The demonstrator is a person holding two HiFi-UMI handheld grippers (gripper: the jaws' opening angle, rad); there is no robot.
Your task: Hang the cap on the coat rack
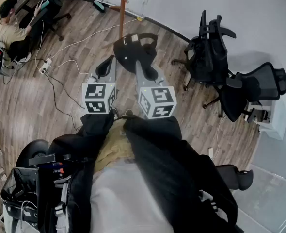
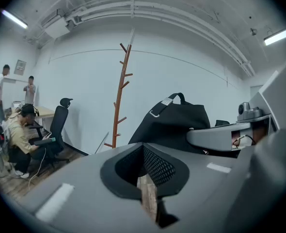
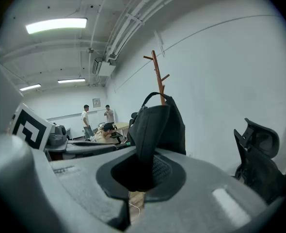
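Note:
My right gripper (image 1: 139, 66) is shut on the brim of a black cap (image 1: 135, 49), held up above the wooden floor. In the right gripper view the cap (image 3: 155, 123) rises out of the jaws (image 3: 139, 173) and covers most of the brown coat rack (image 3: 157, 69), whose top pegs show just behind it. The rack's pole (image 1: 122, 8) stands straight ahead by the white wall. My left gripper (image 1: 106, 66) hangs beside the right one, shut with nothing in it. From the left gripper (image 2: 144, 171), the coat rack (image 2: 119, 101) is ahead on the left and the cap (image 2: 177, 120) to the right.
Two black office chairs (image 1: 213, 50) (image 1: 254, 86) stand at the right near the wall. People sit at a desk (image 1: 12, 28) at the far left, with cables and a power strip (image 1: 44, 66) on the floor. Another chair (image 1: 31, 178) is close at my lower left.

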